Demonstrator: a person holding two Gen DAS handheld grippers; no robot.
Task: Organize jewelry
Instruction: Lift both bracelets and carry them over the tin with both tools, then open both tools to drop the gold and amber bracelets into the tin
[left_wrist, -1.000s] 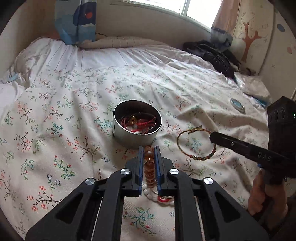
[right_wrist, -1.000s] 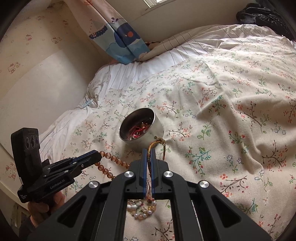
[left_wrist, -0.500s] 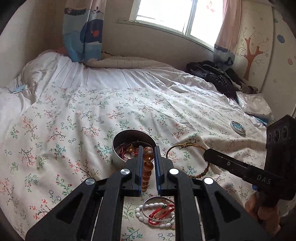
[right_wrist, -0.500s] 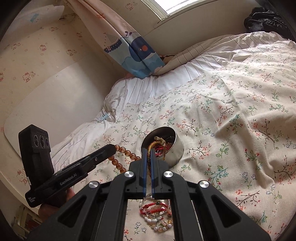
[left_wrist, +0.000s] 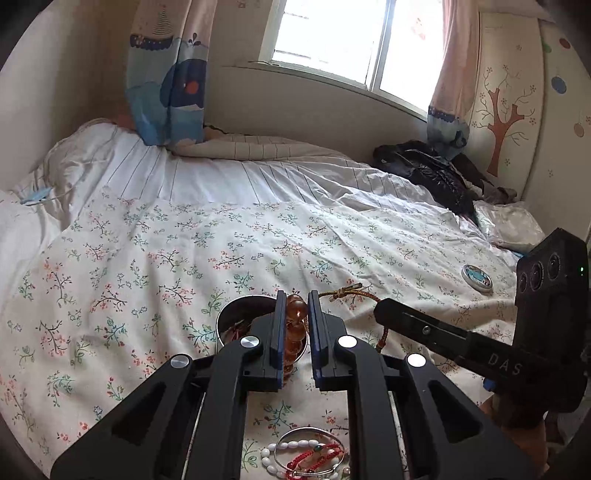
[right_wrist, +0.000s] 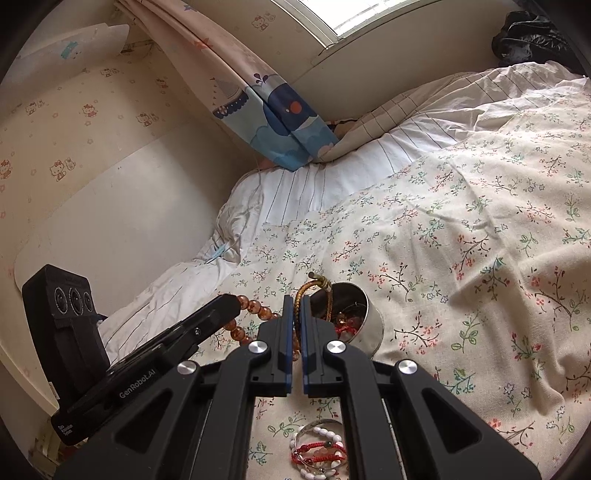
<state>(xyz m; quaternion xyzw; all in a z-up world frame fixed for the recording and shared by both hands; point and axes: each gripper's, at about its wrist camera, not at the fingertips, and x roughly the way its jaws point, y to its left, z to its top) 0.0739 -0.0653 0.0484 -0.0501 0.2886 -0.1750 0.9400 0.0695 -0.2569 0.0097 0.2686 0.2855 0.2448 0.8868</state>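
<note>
My left gripper has its fingers clamped on the amber bead bracelet, which hangs just above the metal tin on the bed. My right gripper has its fingers pinched together on the braided cord bracelet, its knot raised over the tin's near rim. On the quilt on my side of the tin lies a small heap of white, red and silver bracelets. A round lid lies well right of the tin.
</note>
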